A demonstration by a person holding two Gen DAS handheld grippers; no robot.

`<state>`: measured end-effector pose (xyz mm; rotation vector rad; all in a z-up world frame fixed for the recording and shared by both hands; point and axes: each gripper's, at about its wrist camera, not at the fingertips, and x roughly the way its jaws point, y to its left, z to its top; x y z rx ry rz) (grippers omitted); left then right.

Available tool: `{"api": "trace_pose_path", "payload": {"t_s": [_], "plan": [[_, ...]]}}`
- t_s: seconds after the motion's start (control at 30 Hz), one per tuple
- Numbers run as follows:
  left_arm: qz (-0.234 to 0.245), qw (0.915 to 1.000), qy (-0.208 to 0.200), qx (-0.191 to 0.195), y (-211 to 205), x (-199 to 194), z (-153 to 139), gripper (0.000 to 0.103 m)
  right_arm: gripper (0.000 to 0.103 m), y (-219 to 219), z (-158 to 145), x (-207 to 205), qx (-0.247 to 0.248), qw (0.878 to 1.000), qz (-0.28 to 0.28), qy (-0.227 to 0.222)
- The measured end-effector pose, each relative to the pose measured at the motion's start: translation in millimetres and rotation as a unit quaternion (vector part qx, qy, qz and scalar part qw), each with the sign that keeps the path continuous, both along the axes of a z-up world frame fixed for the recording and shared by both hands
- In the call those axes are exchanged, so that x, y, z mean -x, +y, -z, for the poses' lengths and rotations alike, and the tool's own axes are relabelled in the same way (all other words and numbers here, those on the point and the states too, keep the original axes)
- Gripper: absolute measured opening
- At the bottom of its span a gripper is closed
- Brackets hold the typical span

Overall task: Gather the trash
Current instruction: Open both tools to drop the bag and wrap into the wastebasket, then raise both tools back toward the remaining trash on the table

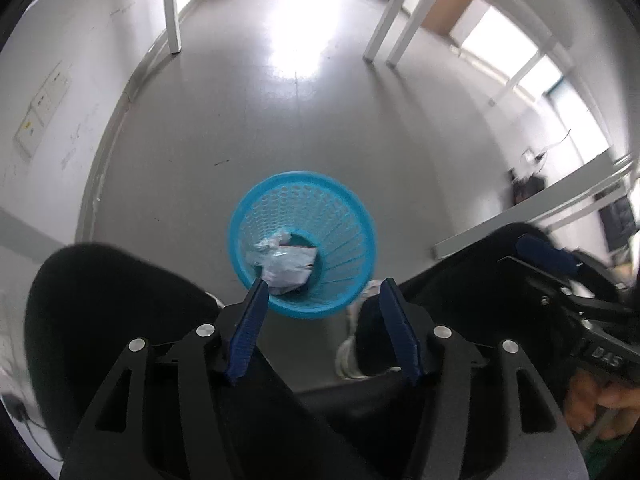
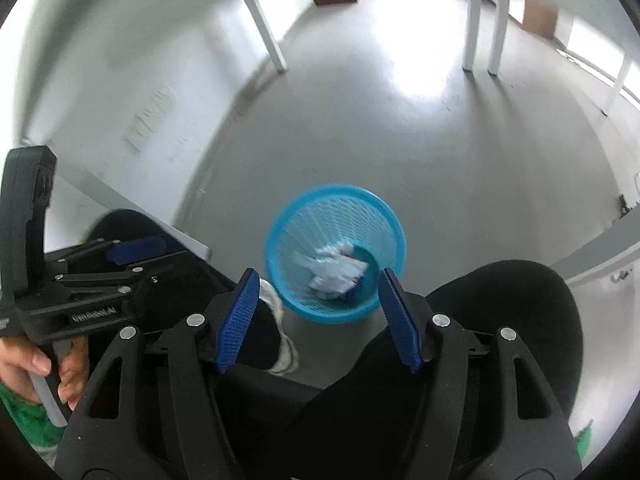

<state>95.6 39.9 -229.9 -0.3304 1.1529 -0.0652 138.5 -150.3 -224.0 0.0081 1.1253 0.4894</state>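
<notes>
Jaws apart above blue basket [image 1: 302,200] of crumpled trash [image 1: 285,265]

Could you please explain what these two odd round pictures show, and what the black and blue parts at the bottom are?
Each picture comes from a fisheye camera on a hand-held gripper, looking along its two blue-padded fingers. The left wrist view shows the left gripper, the right wrist view the right gripper. Both are open and hold nothing. A person holds them; the left hand shows in the right view. Below, on the grey floor, stands a blue mesh basket with crumpled white trash already inside. White table legs stand farther off.
</notes>
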Motion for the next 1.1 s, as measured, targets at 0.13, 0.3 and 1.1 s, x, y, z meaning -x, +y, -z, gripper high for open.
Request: {"api": "trace_pose_path", "payload": {"t_s": [0.13, 0.3, 1.1], "plan": [[-0.009, 0.9985, -0.053, -0.012, 5.4, 28.8, -38.4, 0.074, 0.067, -7.8, -32.0, 21.2, -0.012, 0.999, -0.003, -0.041], [-0.027, 0.9876, -0.144, -0.057, 10.5, 57.3, -93.7, 0.097, 0.074, -23.9, -85.3, 44.4, -0.029, 0.993, 0.007, -0.116], [-0.051, 0.9587, -0.26, -0.103, 39.1, 16.6, -202.5, 0.097, 0.094, -16.1, -238.7, -22.0, -0.078, 0.96, 0.001, -0.268]]}}
